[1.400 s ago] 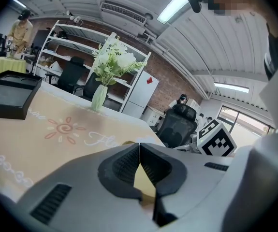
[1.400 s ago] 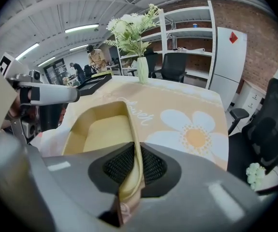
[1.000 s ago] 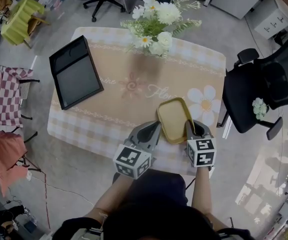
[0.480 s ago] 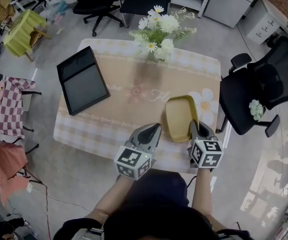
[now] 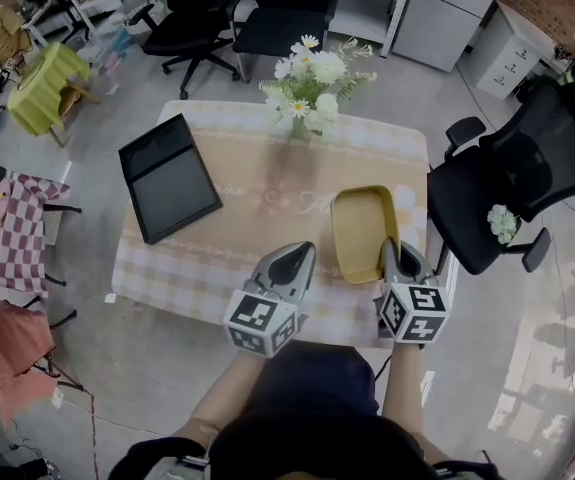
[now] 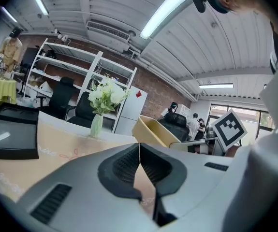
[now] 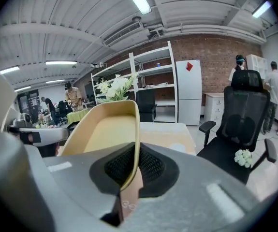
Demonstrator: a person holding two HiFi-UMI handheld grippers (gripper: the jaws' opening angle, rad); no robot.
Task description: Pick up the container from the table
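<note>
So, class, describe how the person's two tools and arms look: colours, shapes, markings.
The left tool and right tool are smooth grey shells tapering to a point, lined with black ribbed pads. Each carries a white cube bearing black square markers. No cables show. The forearms are bare; the top is dark.

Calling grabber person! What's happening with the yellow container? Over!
Right hand-held gripper shut on yellow container wall. Left hand-held gripper shut, empty. Container tilted, looks off table. Nothing blocking.
</note>
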